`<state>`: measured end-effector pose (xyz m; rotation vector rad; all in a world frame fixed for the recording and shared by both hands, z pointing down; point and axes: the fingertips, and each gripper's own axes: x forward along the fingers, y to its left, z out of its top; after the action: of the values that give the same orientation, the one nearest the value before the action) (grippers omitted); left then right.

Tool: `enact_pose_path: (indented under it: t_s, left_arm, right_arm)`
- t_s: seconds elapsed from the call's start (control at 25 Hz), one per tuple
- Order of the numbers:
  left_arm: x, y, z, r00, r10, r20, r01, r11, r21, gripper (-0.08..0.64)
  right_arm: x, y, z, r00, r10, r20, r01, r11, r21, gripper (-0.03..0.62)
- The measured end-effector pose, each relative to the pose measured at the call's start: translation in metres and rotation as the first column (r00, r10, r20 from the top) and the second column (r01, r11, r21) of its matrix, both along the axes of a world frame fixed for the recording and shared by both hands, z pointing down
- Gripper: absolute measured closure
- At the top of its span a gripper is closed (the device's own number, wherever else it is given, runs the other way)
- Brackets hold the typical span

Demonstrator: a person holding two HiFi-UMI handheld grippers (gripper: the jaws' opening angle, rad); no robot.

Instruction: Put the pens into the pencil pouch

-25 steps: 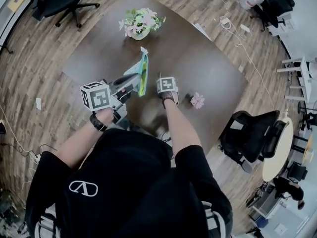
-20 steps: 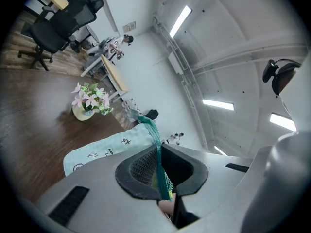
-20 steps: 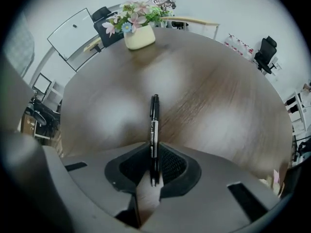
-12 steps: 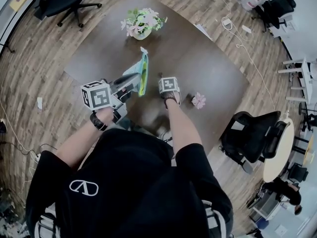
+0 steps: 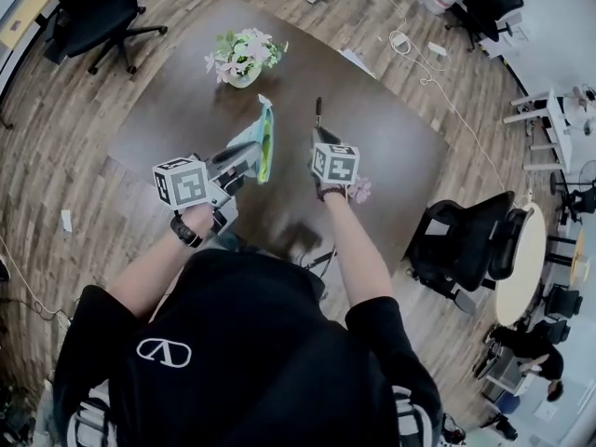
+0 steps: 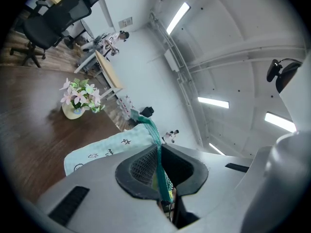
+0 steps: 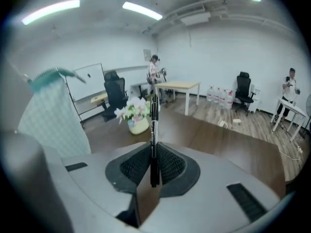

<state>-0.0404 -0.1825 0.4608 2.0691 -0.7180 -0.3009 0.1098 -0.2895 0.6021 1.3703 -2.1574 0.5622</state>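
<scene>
Two grippers sit over the dark wooden table (image 5: 391, 147) in the head view. The left gripper (image 5: 250, 154) is clenched on the near end of the pencil pouch (image 5: 264, 138), a pale mint bag with a teal edge that stretches away from its jaws toward a flower vase (image 5: 240, 56). Whether the pouch's far end touches the table cannot be told from here. The right gripper (image 5: 319, 134) grasps a black pen (image 5: 318, 112) that pokes out beyond its marker cube, just beside the pouch. The pen's lower part is hidden by the gripper. A small pink flower (image 5: 358, 191) peeks out from behind that gripper, partly covered. The person's torso blocks the near table edge.

In the left gripper view, the jaws are pressed together on the pouch's teal mesh edge, which runs up between the pads. The printed mint fabric spreads to the left, and its lower part is cut off by the gripper body. The pouch's opening cannot be made out.

In the right gripper view, the jaws are clamped on the pen, which stands upright between the pads with its tip overlapping the vase behind. The pouch hangs at the left edge, blurred, with only a checked panel and the teal top showing.
</scene>
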Motion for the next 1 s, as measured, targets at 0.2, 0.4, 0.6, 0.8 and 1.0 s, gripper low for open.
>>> enact_pose_path:
  t_s: [0.2,0.4,0.6,0.8,1.0]
  left_arm:
    - [0.011,-0.007,-0.007,1.0,0.03,-0.005,-0.029,0.999,0.016,0.534]
    - [0.024,-0.015,-0.017,0.998,0.061,-0.019,-0.06,0.998,0.038,0.534]
    - [0.037,-0.016,-0.022,0.995,0.091,-0.031,-0.089,0.995,0.044,0.534]
    - [0.045,-0.015,-0.024,0.992,0.117,-0.036,-0.115,0.992,0.05,0.534]
    - [0.047,-0.014,-0.022,0.992,0.121,-0.03,-0.12,0.992,0.049,0.534]
  right_arm:
    - [0.007,0.016,-0.118,0.993,0.021,0.119,-0.058,0.946,0.319,0.551]
    - [0.016,0.057,-0.204,0.968,0.011,0.25,-0.154,0.814,0.561,0.551]
    - [0.02,0.091,-0.229,0.951,-0.008,0.308,-0.209,0.717,0.665,0.551]
    - [0.024,0.09,-0.217,0.945,0.024,0.326,-0.239,0.733,0.637,0.551]
    - [0.014,0.093,-0.235,0.919,-0.019,0.394,-0.258,0.728,0.636,0.551]
